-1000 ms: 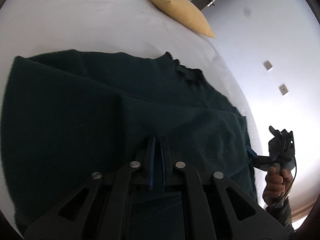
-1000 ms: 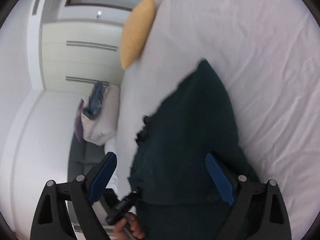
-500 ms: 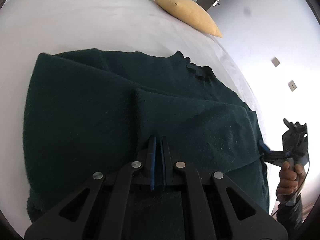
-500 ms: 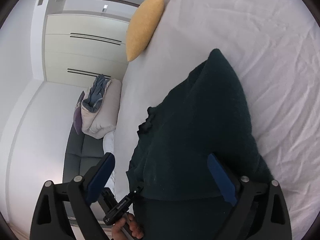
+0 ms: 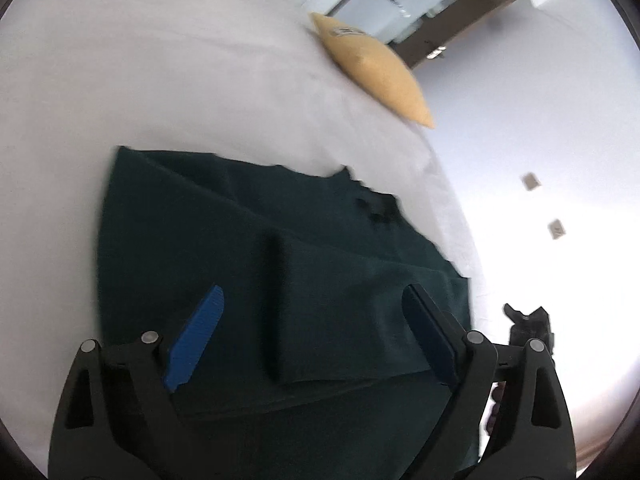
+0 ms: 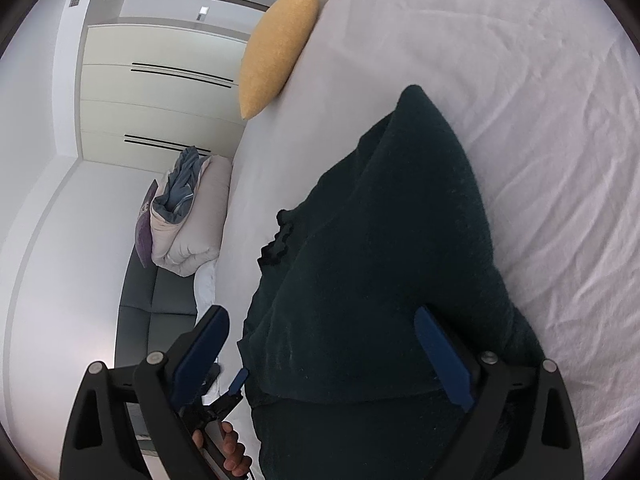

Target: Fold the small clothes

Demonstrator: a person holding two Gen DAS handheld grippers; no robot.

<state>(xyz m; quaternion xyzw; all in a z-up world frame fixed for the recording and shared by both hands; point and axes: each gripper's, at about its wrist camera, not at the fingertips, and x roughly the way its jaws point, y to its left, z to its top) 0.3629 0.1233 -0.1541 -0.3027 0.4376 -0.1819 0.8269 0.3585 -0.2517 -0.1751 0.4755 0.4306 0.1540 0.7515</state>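
Left wrist view: left hand-held gripper point(image 5: 312, 332) spread wide above a dark green garment point(image 5: 248, 264), which lies partly folded on the white bed point(image 5: 160, 72), reaching its right edge; yellow pillow point(image 5: 372, 68) sits farther along that edge

Right wrist view: right hand-held gripper point(image 6: 324, 360) also spread, holding nothing, over the garment's folded edge; grey sofa point(image 6: 148, 316) stands beside the bed

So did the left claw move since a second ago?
Yes. The left claw opened, letting go of the dark green sweater, and backed away: the yellow pillow now looks farther off.
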